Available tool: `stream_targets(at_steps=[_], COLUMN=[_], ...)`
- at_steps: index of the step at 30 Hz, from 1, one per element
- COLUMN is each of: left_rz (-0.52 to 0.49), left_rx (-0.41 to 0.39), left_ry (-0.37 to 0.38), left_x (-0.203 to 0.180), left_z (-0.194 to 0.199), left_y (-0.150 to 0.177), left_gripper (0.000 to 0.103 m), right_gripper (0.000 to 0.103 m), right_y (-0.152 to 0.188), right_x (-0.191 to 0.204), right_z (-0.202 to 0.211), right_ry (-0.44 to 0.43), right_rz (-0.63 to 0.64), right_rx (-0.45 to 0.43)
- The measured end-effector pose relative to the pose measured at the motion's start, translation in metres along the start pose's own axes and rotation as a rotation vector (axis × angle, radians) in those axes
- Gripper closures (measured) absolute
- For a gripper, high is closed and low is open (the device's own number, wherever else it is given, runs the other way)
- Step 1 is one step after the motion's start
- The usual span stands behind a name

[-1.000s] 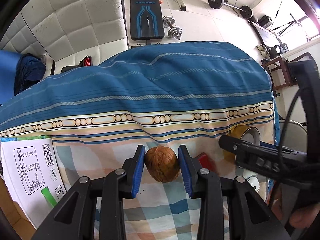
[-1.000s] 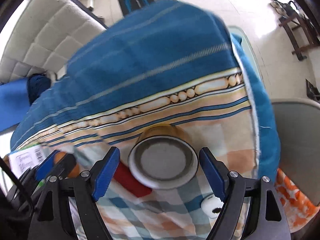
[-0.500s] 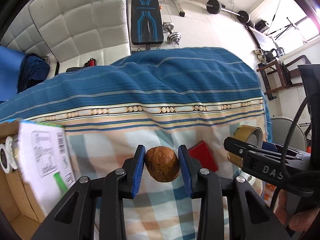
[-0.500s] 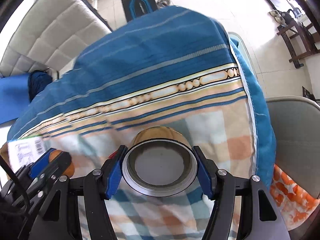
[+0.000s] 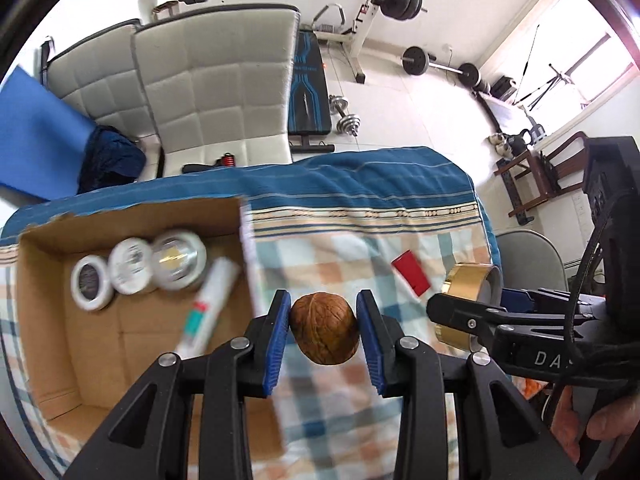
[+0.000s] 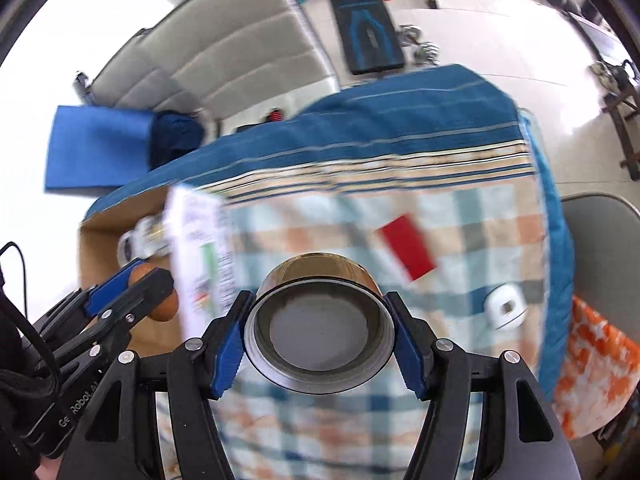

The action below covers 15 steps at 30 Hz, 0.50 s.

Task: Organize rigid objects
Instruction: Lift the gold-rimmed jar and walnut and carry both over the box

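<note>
The left gripper [image 5: 323, 330] has its jaws clamped on a walnut [image 5: 324, 329], pads squeezing its two sides so the round shell cannot roll free; it hangs in the lower middle of the left wrist view, beside the open cardboard box [image 5: 56, 364] at left, likely its destination. That box already holds three tape rolls [image 5: 138, 266] and a white tube [image 5: 208, 306]. The right gripper [image 6: 320, 338] grips a gold tape roll [image 6: 320, 320] across its width, its open core facing the camera, above the checked cloth on the desk [image 6: 460, 216]. A red card [image 6: 406, 252] and a small white piece [image 6: 503, 306] lie unsorted at right.
</note>
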<state>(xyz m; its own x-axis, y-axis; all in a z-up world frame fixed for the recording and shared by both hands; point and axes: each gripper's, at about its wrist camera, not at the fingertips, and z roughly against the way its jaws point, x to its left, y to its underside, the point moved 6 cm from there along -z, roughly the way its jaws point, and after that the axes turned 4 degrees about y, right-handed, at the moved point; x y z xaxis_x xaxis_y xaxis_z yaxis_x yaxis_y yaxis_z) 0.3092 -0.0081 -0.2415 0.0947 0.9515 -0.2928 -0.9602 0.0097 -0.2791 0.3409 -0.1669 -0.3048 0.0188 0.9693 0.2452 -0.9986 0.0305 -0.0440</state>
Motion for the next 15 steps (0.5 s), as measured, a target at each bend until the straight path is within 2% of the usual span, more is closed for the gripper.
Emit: stream_targets(at_steps=[5, 8, 15], left_rz=[0.013, 0.033, 0.123], left_rx=[-0.022, -0.025, 0.038], left_ry=[-0.019, -0.049, -0.06], left_x=[0.05, 0.092, 0.18], left_z=[0.041, 0.056, 0.041], left_y=[0.024, 0.036, 0.057], left_gripper=[0.072, 0.072, 0.072], right_gripper=[0.036, 0.036, 0.036], right_y=[0.031, 0.047, 0.069], right_x=[0.071, 0.116, 0.205], right_z=[0.01, 0.0, -0.056], right_ry=[-0.028, -0.051, -0.098], right_rz=[0.059, 0.086, 0.086], right_rx=[-0.013, -0.001, 0.074])
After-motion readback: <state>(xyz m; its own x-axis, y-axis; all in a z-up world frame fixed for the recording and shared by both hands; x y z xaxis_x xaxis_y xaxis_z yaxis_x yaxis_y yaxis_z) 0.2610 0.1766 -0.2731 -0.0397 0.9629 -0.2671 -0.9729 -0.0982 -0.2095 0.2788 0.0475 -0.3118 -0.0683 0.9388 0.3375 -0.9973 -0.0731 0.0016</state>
